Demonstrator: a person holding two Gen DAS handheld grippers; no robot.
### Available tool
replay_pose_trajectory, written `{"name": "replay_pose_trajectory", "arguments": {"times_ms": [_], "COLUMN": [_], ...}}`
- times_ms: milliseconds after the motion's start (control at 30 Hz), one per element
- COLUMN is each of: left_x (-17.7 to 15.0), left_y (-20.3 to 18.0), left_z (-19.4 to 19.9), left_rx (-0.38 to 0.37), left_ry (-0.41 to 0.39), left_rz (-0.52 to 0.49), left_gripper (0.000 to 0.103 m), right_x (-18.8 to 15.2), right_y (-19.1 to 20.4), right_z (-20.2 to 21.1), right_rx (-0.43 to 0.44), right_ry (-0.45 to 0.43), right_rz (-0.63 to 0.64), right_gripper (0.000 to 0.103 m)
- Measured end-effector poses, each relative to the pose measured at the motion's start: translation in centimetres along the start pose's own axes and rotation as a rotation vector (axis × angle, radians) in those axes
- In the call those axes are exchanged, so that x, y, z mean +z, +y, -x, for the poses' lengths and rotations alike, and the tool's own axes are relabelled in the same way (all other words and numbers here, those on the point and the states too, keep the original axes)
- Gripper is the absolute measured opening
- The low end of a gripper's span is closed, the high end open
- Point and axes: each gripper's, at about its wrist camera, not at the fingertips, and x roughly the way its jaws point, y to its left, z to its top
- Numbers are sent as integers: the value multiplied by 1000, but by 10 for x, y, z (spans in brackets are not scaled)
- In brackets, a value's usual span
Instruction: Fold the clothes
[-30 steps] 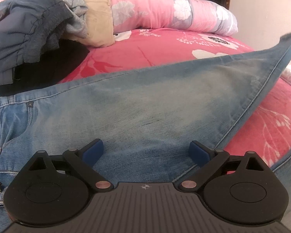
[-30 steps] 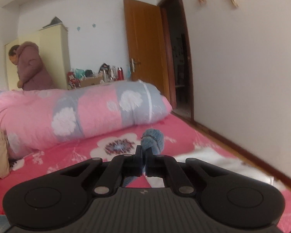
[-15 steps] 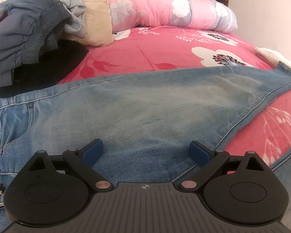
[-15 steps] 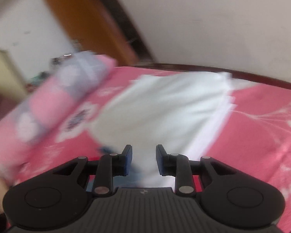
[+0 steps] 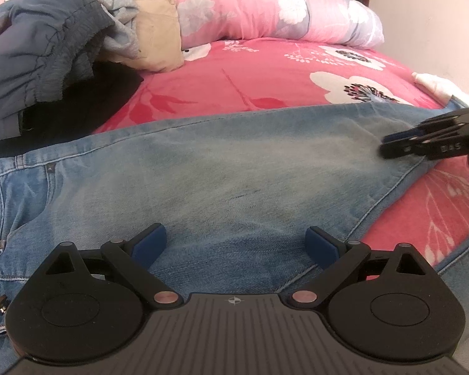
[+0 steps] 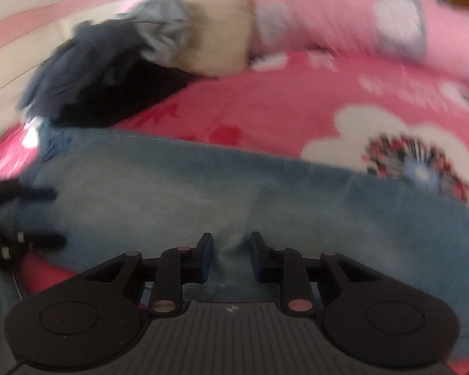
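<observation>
**Claws over the jeans on the bed**

Left claw (image 5: 236, 242) hovered with its fingers spread wide above the jeans (image 5: 203, 168), pinching nothing. Right claw (image 6: 230, 254) had its fingers parted by a narrow gap, with a ridge of denim (image 6: 231, 250) showing between them; whether the pads touched the cloth could not be told, since that view was blurred. In the left wrist view the right claw (image 5: 387, 148) appeared side-on over the far leg end of the jeans.

The jeans lay stretched across a red flowered bedspread (image 5: 265, 84), waistband and pocket (image 5: 22, 193) toward the left of the left wrist view, leg running off to the right. A second strip of denim (image 5: 459, 250) showed at the lower right, apart from the main leg, with bedspread between.

Behind the jeans, a heap of other clothes rested on the bedspread: a dark grey jacket (image 5: 37, 50) on top of a black garment (image 5: 87, 103), a light grey garment (image 5: 118, 22), and a tan folded piece (image 5: 158, 40). The black garment's edge lay just beside the waistband. A rolled pink quilt (image 5: 265, 9) with white flowers ran along the far side of the bed. A white cloth (image 5: 434, 82) lay near the leg end.
</observation>
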Motion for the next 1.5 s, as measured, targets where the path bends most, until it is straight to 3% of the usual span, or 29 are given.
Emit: {"name": "replay_pose_trajectory", "arguments": {"times_ms": [100, 200, 333, 433, 533, 667, 733, 800, 900, 1067, 1300, 1400, 1500], "left_x": [-1, -2, -4, -4, -3, -2, -1, 0, 4, 6, -22, -42, -67], "left_y": [1, 1, 2, 2, 1, 0, -1, -1, 1, 18, 51, 64, 75], "left_z": [1, 1, 2, 2, 2, 1, 1, 2, 7, 34, 114, 160, 201], "left_rx": [-4, -9, -14, -14, -9, -1, 6, 17, 39, 60, 90, 113, 159], "left_ry": [-6, -11, -19, -17, -13, -7, 0, 11, 25, 1, -59, -104, -134], "left_rz": [2, 4, 7, 5, 2, -1, 3, 14, 35, 102, 246, 281, 305], "left_gripper": [97, 97, 97, 97, 98, 98, 98, 98, 98, 98, 98, 98, 98], "right_x": [-11, -36, -71, -94, -87, -67, -63, -66, -72, -61, -12, 6, 27], "right_y": [-46, -124, -230, -287, -280, -263, -268, -273, -253, -183, -77, -20, 28], "right_z": [25, 66, 120, 160, 168, 136, 119, 112, 134, 228, 413, 472, 481], "right_rx": [-131, -313, -551, -541, -516, -391, -496, -679, -689, -673, -771, -771, -734], "right_ry": [-12, -23, -37, -154, -250, -247, -207, -124, -174, -299, -641, -754, -694], "right_rz": [-5, -183, -431, -719, -759, -754, -781, -827, -890, -748, -516, -385, -247], "right_gripper": [26, 33, 30, 18, 22, 22, 24, 21, 23, 23, 25, 37, 38]}}
